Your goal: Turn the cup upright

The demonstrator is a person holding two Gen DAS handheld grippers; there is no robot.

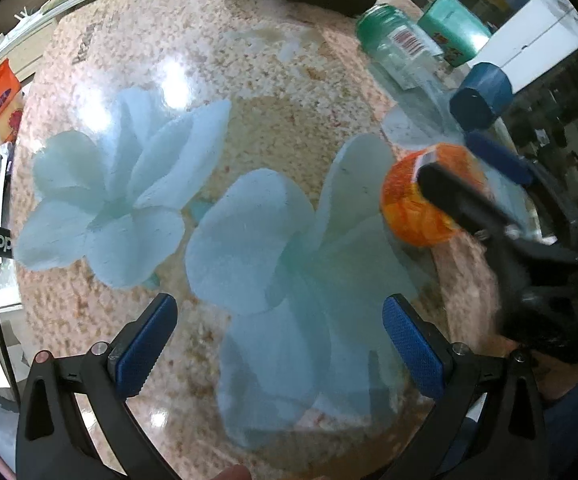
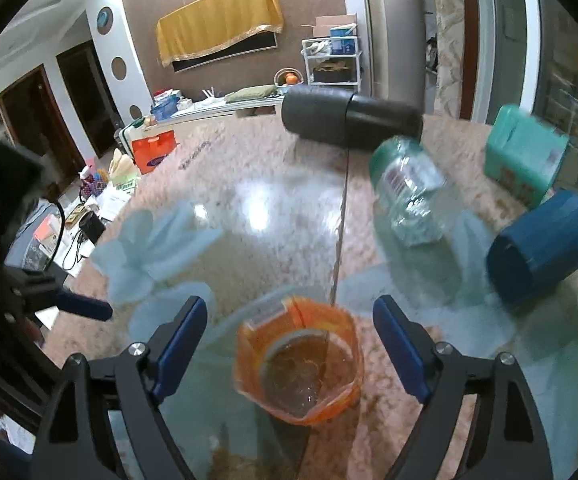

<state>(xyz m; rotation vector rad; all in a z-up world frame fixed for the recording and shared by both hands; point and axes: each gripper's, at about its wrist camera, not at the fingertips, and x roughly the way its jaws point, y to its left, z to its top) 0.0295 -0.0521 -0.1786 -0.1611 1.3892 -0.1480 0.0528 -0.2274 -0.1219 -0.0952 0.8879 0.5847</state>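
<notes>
An orange translucent plastic cup [image 2: 301,364] stands on the glass-topped table between the open fingers of my right gripper [image 2: 289,352], mouth toward the camera. The fingers [image 2: 177,344] stand apart from the cup walls on both sides. In the left wrist view the same cup [image 1: 417,200] sits at the right with my right gripper [image 1: 461,172] around it. My left gripper [image 1: 277,344] is open and empty over the table, above a pale blue flower pattern [image 1: 273,248].
A clear jar with a green lid [image 2: 409,188] lies on its side. A dark blue cup [image 2: 541,248] lies tipped at the right. A teal box [image 2: 525,156] and a black cylinder [image 2: 349,120] lie at the back. The table edge runs along the left.
</notes>
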